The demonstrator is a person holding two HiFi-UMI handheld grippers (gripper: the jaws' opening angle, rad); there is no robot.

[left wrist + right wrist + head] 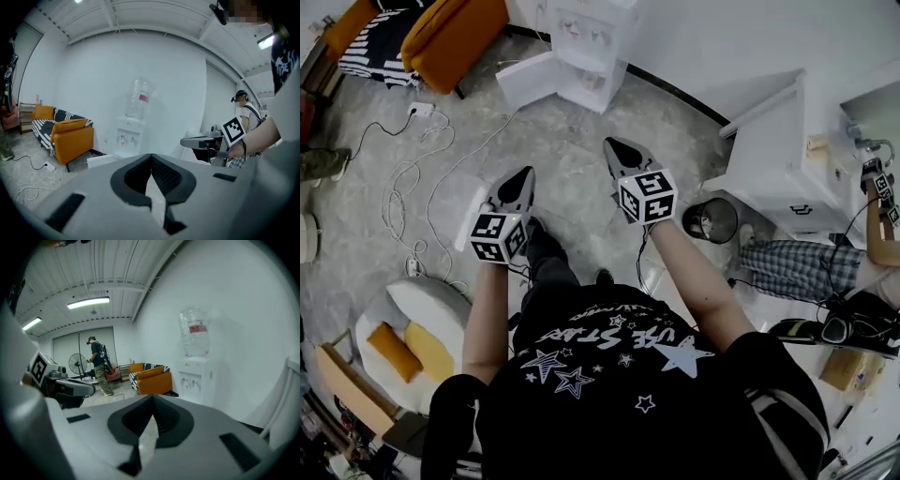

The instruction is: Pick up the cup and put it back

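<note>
Head view: the left gripper (521,181) and the right gripper (617,153) are held above the grey floor (572,141), both pointing toward the water dispenser (581,42) at the wall. No cup shows in any view. Loose cables (394,192) trail along the floor's left side and are a trip risk on any approach.

Left gripper view: jaws closed tip to tip, nothing between them.

Right gripper view: jaws likewise closed and empty. An orange sofa (152,379) and another person (99,364) are beyond. In my judgement, claws left shut would knock a cup over, not take it.

Left claw (526,172), right claw (610,143) both closed, empty; forearms extended forward.
</note>
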